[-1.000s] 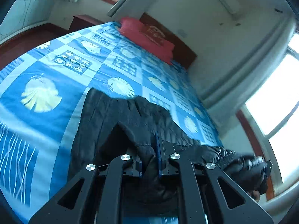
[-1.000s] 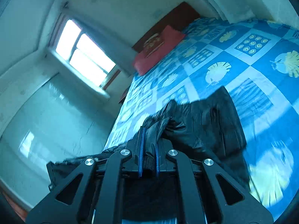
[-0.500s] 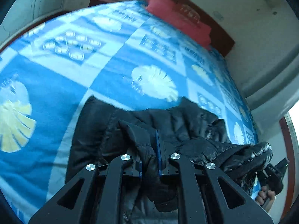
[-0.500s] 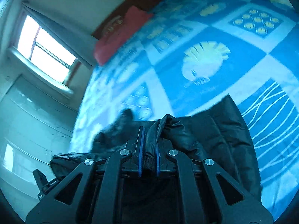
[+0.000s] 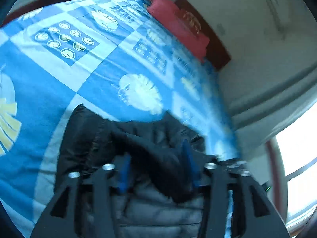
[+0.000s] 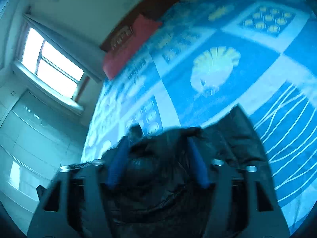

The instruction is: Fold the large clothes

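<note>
A black padded jacket (image 5: 95,138) lies bunched on the blue patterned bedspread (image 5: 45,91). My left gripper (image 5: 156,164) is open, its blue pads wide apart, with a fold of the jacket lying loose between them. In the right wrist view the same jacket (image 6: 233,138) lies on the bedspread (image 6: 218,45). My right gripper (image 6: 158,162) is also open, its blue pads spread to either side of a hump of jacket fabric. Both views are motion-blurred.
A red pillow (image 5: 176,25) lies at the dark wooden headboard (image 5: 210,39); it also shows in the right wrist view (image 6: 130,45). Bright windows (image 6: 51,63) and a pale wall stand beside the bed. The bed's right edge (image 5: 221,123) runs close to the jacket.
Both grippers were shut on jacket folds and have opened wide, letting the fabric go. The jacket has dropped lower onto the bed.
</note>
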### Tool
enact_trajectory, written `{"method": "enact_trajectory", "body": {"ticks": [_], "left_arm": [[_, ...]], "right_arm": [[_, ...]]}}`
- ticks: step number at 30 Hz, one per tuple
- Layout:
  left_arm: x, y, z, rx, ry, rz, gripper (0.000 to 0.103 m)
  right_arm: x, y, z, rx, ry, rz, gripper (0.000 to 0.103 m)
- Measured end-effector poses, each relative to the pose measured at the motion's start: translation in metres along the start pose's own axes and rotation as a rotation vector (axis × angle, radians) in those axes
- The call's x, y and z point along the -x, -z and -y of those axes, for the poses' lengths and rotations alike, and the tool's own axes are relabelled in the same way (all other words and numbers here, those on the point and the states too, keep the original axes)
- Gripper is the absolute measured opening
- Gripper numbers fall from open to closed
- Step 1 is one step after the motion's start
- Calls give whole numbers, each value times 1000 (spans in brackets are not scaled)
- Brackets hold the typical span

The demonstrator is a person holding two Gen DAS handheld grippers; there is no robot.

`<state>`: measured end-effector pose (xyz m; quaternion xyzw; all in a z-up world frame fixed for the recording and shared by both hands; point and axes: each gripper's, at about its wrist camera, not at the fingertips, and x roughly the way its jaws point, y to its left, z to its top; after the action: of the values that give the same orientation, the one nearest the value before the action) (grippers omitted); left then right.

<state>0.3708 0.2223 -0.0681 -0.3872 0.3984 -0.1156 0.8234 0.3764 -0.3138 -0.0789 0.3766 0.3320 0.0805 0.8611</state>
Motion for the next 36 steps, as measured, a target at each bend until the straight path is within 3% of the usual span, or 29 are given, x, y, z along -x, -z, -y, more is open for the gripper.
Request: {"method": "enact_trajectory", "body": {"ticks": [2,4,8,13,16,22,30,34,36], "left_arm": [[15,-3,6,24,25,63,66],[24,-3,18,-34,14,94,67],[15,5,36,-167,-40,59,67],[-21,22,44,-326,-189,7,67],[-51,27,38,-426,-339,8,67],[-86,27,22,-509,-475,-5,67],[-107,24,8,-497,-500,-7,71],[-87,24,25,-492,-515,-9,70],[-61,27,42,-466,-453,46,70]], "right_arm": [[9,-3,-4,14,1,18,63],[12,-2,-9,38,9,16,63],[-3,8,-30,172,93,-31,63],[-44,26,-50,331,204,-93,63],[-65,33,-53,416,272,-102,63],[-109,45,-49,524,398,-161,63],[-133,50,-43,545,442,-164,64],[-113,44,-56,536,427,-131,64],[-94,45,-72,526,378,-83,64]]}}
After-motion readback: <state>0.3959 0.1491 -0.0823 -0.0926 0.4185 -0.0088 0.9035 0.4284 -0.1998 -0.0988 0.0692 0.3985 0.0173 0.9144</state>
